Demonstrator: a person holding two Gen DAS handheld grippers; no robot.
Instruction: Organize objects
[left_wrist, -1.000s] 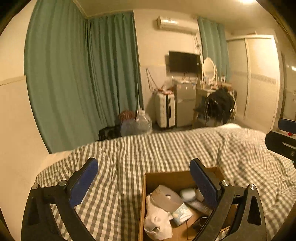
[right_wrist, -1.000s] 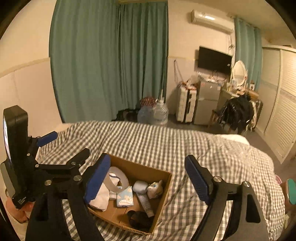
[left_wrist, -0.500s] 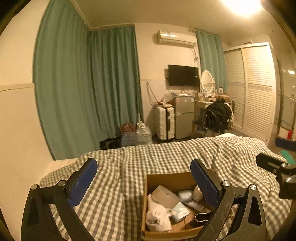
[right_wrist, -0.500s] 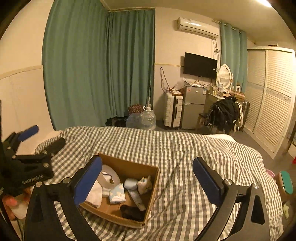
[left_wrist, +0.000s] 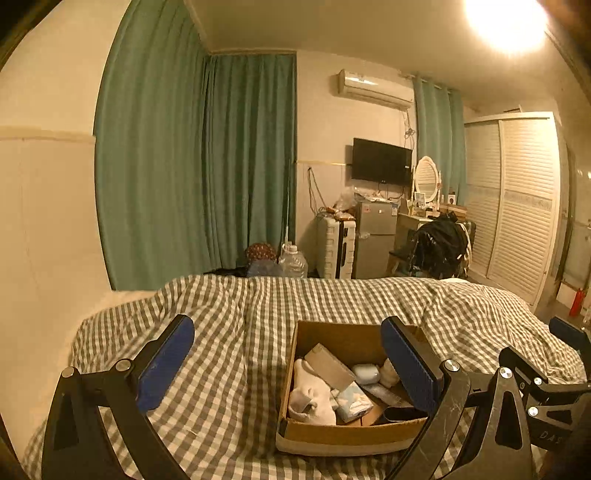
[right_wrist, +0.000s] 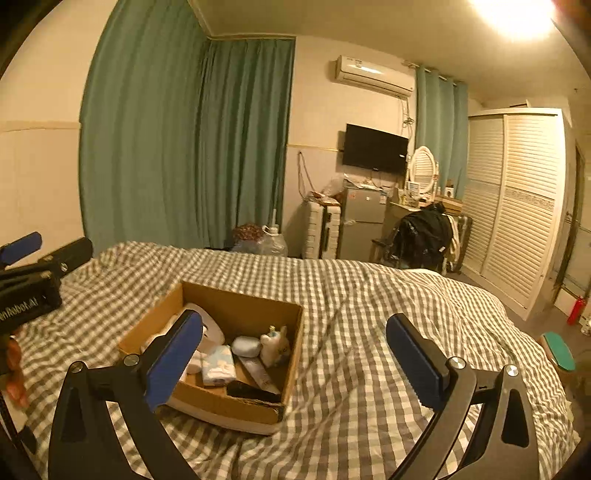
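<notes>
An open cardboard box (left_wrist: 343, 435) sits on the checked bed cover; it also shows in the right wrist view (right_wrist: 258, 306). Inside lie a white sock (left_wrist: 312, 397), a tape roll (right_wrist: 214, 326), a pale blue case (right_wrist: 245, 345), a small plush toy (right_wrist: 275, 343), a tissue pack (right_wrist: 218, 365), a tube and a dark item. My left gripper (left_wrist: 286, 358) is open and empty, above the box's left side. My right gripper (right_wrist: 293, 354) is open and empty, above the box's right edge.
The checked bed cover (right_wrist: 369, 295) fills the foreground. Beyond it stand green curtains (left_wrist: 207, 166), water jugs (left_wrist: 291, 262), a suitcase (left_wrist: 336, 247), a small fridge (left_wrist: 375, 236), a chair with a black jacket (left_wrist: 439, 247) and a louvred wardrobe (left_wrist: 517, 206).
Both grippers have drawn back and up from the box, which now sits farther off and whole in view. Both stay open and empty.
</notes>
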